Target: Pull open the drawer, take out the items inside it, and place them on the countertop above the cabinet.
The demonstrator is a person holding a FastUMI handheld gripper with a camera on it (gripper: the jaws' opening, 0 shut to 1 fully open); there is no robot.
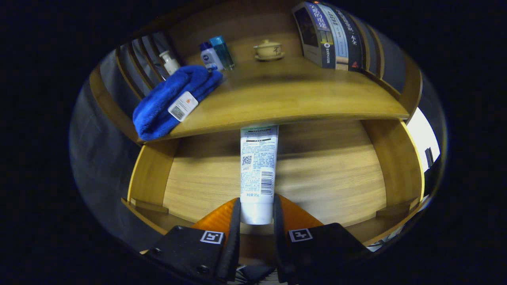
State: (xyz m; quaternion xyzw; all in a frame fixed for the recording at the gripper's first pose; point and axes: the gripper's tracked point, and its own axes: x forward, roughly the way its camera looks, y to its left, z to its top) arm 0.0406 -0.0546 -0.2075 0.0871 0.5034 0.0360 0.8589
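Note:
A white tube (258, 170) with printed text and barcodes stands lengthwise between my fingers, its cap end down in my gripper (256, 209), which is shut on it. Its far end reaches up to the front edge of the wooden countertop (285, 99). Below it lies the open wooden drawer (328, 170), whose floor shows on both sides of the tube. A folded blue towel (174, 99) with a white tag lies on the left end of the countertop, hanging a little over its edge.
At the back of the countertop stand a small white pump bottle (169, 62), two small blue-capped bottles (216, 54), and a lidded tea cup on a saucer (268, 50). Books (332, 35) lean at the right rear. Slatted wooden sides flank the top.

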